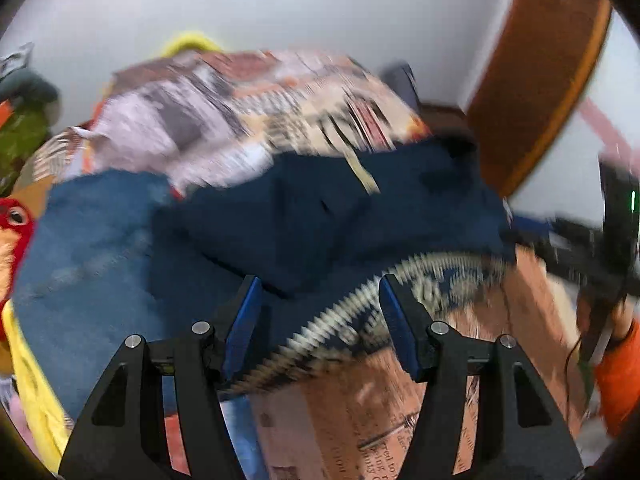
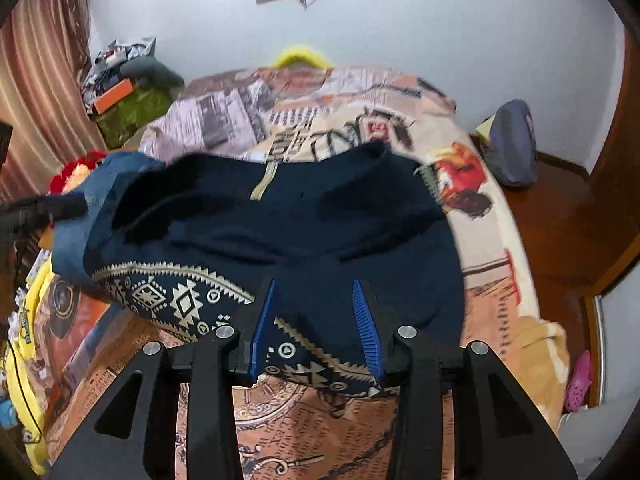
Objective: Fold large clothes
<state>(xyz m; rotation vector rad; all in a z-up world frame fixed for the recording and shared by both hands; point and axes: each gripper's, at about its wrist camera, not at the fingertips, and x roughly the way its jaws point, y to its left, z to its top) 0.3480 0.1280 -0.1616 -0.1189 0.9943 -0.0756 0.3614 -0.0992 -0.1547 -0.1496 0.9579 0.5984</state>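
We log one dark navy garment (image 2: 280,220) lying folded on the bed (image 2: 492,240), its single cream patterned hem band (image 2: 176,300) along the near edge. One lighter blue cloth (image 1: 88,240) sits just beside the garment, on its left. Two grippers are in view. The left gripper (image 1: 320,286) stands with jaws apart over the garment's near edge — nothing between them. The right gripper (image 2: 314,290) also stands parted above the hem band, its pads not pressing the cloth.
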